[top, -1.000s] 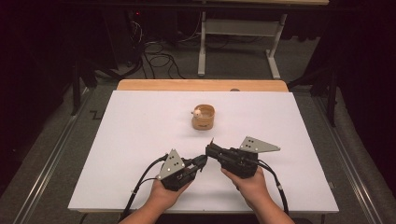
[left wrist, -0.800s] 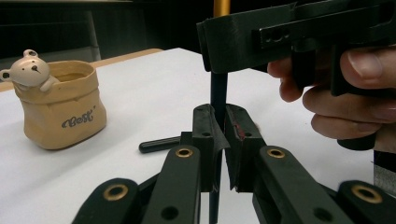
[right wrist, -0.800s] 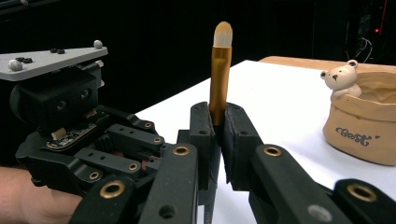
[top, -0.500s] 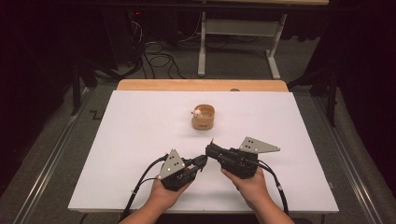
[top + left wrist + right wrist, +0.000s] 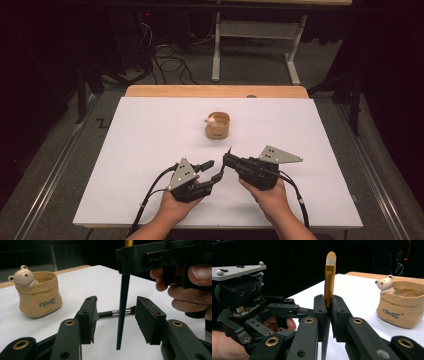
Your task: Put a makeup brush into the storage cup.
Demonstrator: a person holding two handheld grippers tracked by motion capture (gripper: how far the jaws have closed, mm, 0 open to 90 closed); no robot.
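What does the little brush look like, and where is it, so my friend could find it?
Start at the white table and find the tan bear pot in its middle. Nearer the person, two black grippers meet; the right gripper is shut on the brush. It stands upright: dark thin handle below, gold band, pale bristle tip on top, unlike the brush lying flat behind it.

Lighting: overhead, even on the white table (image 5: 150, 150); surroundings near black. Shadows: soft and short beneath both grippers. Glare: none. Focus: sharp in the high view; in the gripper views the near jaws are soft, while the pot (image 5: 40, 298) beyond the fingers is crisp. Slight noise in dark areas.
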